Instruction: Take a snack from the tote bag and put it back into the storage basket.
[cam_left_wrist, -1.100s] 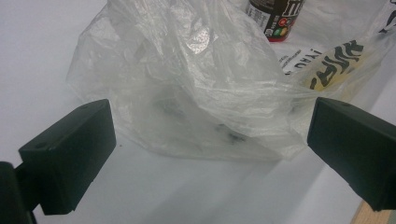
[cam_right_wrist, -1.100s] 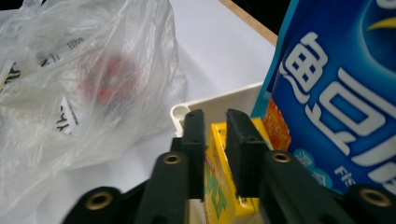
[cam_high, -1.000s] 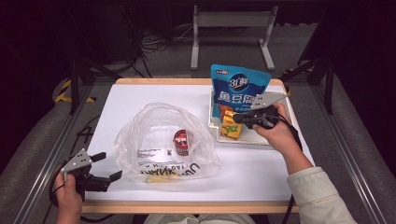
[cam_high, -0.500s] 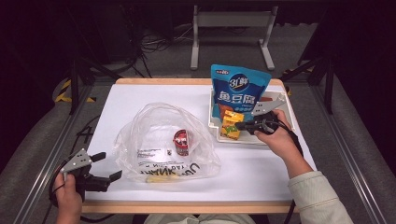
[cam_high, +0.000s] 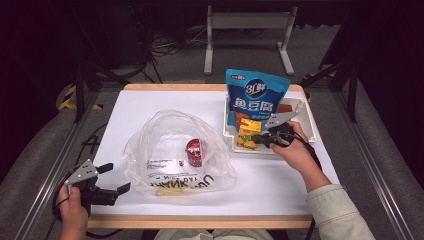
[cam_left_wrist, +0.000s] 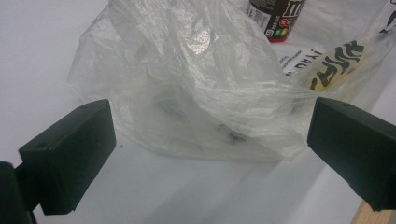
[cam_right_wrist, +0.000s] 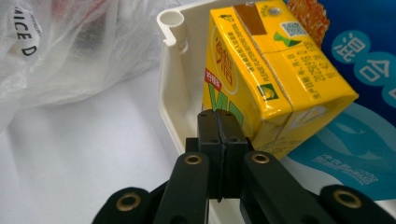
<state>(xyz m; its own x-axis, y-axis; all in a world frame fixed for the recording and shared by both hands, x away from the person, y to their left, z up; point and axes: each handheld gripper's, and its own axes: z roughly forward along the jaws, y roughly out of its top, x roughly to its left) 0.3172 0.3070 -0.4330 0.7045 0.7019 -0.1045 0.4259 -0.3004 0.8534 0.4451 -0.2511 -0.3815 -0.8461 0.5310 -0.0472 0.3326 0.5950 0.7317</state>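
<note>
A clear plastic bag (cam_high: 165, 145) with black print lies mid-table, and a red-lidded jar (cam_high: 194, 152) rests inside it. My left gripper (cam_high: 116, 177) stands open at the table's front left corner, aimed at the bag (cam_left_wrist: 196, 84), with the jar (cam_left_wrist: 275, 18) beyond. A yellow drink carton (cam_high: 248, 131) lies in a white tray (cam_high: 310, 125) beside a blue snack pouch (cam_high: 255, 97). My right gripper (cam_high: 256, 140) is shut with nothing between its jaws. In the right gripper view its tips (cam_right_wrist: 219, 126) sit against the carton (cam_right_wrist: 266, 70), just inside the tray wall (cam_right_wrist: 170, 70).
The blue pouch (cam_right_wrist: 369, 70) leans up at the back of the tray and lies under the carton. The table's wooden front edge (cam_high: 200, 221) runs close to the left gripper. Metal frame rails flank the table on both sides.
My right gripper has dropped a little toward the tray's front and left, closing in on the yellow carton. The left gripper has stayed still.
</note>
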